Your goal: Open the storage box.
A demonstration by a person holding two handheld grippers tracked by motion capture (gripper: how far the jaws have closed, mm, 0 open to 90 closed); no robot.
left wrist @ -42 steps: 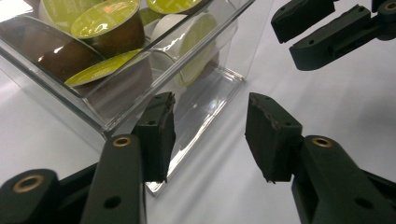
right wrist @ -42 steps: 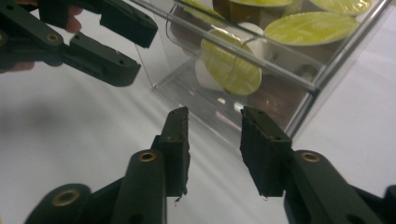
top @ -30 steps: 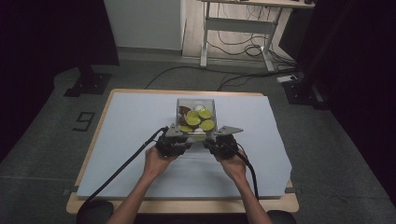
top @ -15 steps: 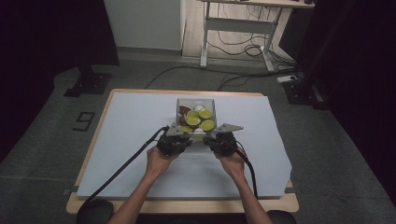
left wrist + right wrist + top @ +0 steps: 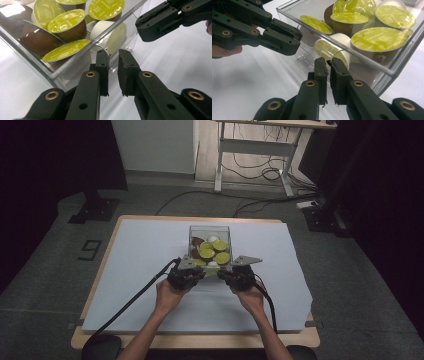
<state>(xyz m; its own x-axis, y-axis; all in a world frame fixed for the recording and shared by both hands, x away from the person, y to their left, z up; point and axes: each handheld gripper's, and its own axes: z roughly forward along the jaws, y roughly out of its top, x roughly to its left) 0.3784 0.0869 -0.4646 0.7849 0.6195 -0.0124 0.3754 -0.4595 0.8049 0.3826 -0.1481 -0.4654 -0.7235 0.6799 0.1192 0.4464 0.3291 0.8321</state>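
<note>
In the middle of the high view a clear plastic box (image 5: 210, 245) stands on the white sheet (image 5: 135, 250) that covers the table (image 5: 100, 242). The box is full of coffee capsules (image 5: 214, 251), most with lime-green lids. The left gripper (image 5: 192, 266) and the right gripper (image 5: 231, 268) sit just below the box in the frame, both close to its near wall.

In the left gripper view the jaws are nearly together, with only a thin slit between them and nothing inside. Their tips stand at the near wall of the box (image 5: 75, 62), under its rim. In the right gripper view the jaws are narrow in the same way, also empty, and their tips are at the wall (image 5: 362, 60) in the centre of the frame. Whether the tips touch the plastic I cannot tell.

I judge that the step in hand is the approach to the box from both sides of its near wall, before any grip or push. The next move probably asks for opening the jaws a little to take the thin rim, or for pressing evenly with both tips so the box does not turn.

The box stands upright with its opening to the top. Its long axis seems to run from the bottom of the high view toward the top, away from the person. One white capsule (image 5: 117, 37) lies on its side against the near wall.
</note>
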